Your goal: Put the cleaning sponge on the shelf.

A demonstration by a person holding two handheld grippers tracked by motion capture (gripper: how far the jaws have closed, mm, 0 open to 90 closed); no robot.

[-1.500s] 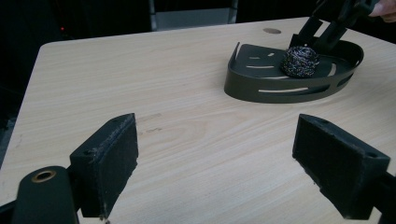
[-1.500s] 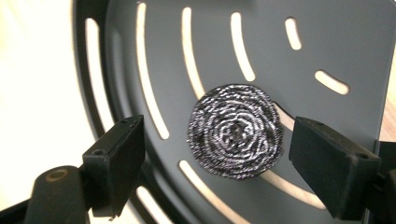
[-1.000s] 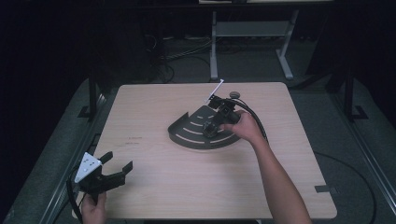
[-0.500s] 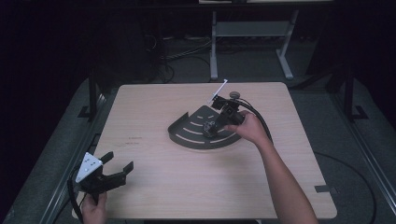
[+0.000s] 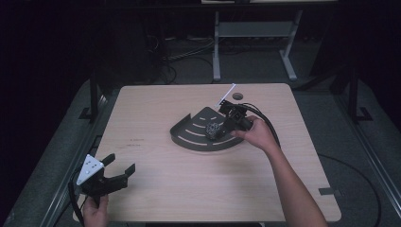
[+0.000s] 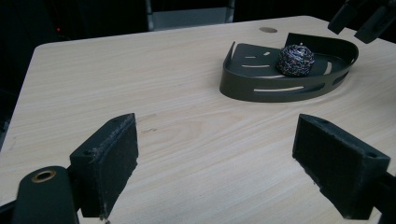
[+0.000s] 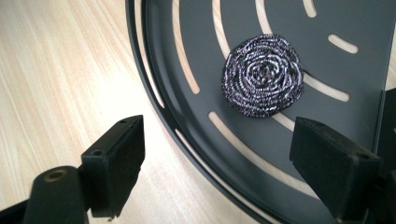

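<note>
On the big wooden table (image 5: 156, 113) sits a dark curved tray (image 5: 189, 132) with a round shiny scrubber (image 7: 262, 74) lying in it, and the right gripper (image 5: 222, 124) hangs over it, jaws wide and empty, while the left gripper (image 5: 116, 170) waits far off, wide and empty.

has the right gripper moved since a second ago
Yes, slightly. The right gripper has drifted toward the table's far right corner, nearer the round hole, above the dark tray and scouring ball.
</note>
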